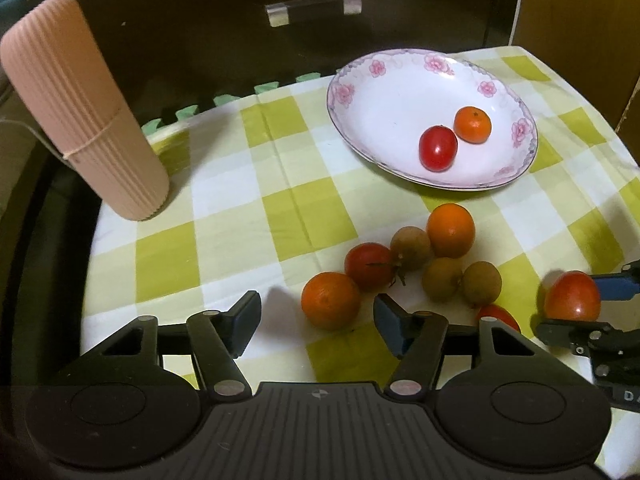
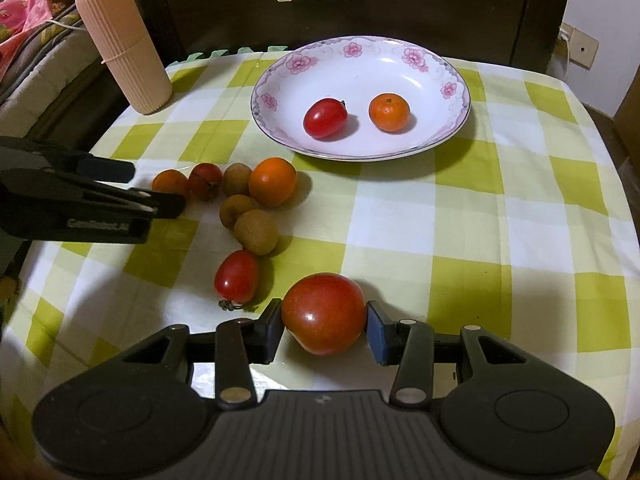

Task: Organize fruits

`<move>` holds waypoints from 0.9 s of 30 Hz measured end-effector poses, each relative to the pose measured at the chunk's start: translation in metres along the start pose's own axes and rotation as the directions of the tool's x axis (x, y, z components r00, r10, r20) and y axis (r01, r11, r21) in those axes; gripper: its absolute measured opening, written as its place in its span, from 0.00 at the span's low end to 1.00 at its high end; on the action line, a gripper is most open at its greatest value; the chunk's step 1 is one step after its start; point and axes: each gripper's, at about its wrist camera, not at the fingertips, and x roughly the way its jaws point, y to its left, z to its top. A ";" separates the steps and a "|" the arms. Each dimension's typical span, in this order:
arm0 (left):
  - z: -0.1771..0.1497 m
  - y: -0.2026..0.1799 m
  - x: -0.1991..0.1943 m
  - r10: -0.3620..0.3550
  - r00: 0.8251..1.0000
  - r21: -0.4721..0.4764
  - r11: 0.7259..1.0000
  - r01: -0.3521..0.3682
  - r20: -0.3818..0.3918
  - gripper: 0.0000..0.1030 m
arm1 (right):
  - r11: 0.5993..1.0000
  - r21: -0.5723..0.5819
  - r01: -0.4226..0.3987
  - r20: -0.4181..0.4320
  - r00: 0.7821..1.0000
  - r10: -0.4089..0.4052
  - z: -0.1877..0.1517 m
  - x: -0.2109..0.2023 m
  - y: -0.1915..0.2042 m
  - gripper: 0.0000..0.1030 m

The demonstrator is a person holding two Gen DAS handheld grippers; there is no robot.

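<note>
Right hand-held gripper (image 2: 325,330): clamped on large tomato (image 2: 323,312), low over checked desk (image 2: 500,216). Left hand-held gripper (image 1: 316,320): half open, empty, straddling nearest orange (image 1: 330,300) without touching. Step in hand, seemingly: loading flowered plate (image 2: 456,80). Next: carry tomato across loose fruit pile, release gently inside rim.

Warm indoor light, dim at the edges, fisheye bending throughout

Light is falling from overhead, glinting off the large tomato (image 2: 324,312) and the plate (image 2: 452,136), which is casting a shadow toward 5 o'clock on the checked cloth (image 2: 480,216). Corners are darkening into vignette; cloth edges are curving at 3 and 9 o'clock. The dark cabinet (image 2: 420,8) at 12 o'clock is staying murky, slightly soft.
</note>
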 end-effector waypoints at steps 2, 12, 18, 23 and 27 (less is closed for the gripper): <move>0.001 0.000 0.005 -0.008 1.000 -0.007 1.000 0.008 -0.017 0.58 | 1.000 0.001 0.000 0.000 1.000 0.000 0.000 -0.001 0.000 0.40; -0.001 0.001 0.002 -0.055 0.998 -0.044 0.998 0.054 -0.034 0.39 | 1.000 0.007 0.007 0.001 1.000 -0.007 0.000 0.000 -0.001 0.40; -0.007 0.001 -0.009 -0.070 0.997 -0.050 0.996 0.068 -0.036 0.38 | 1.000 0.006 0.010 0.000 1.000 -0.010 0.001 0.000 -0.001 0.40; -0.017 -0.005 -0.023 -0.090 0.995 -0.052 0.995 0.088 -0.047 0.38 | 1.000 -0.001 0.012 0.003 1.000 -0.012 0.002 -0.002 -0.001 0.40; -0.030 -0.017 -0.032 -0.111 0.992 -0.035 0.993 0.109 -0.066 0.38 | 1.000 -0.011 0.022 -0.002 1.000 -0.022 0.000 -0.004 0.000 0.40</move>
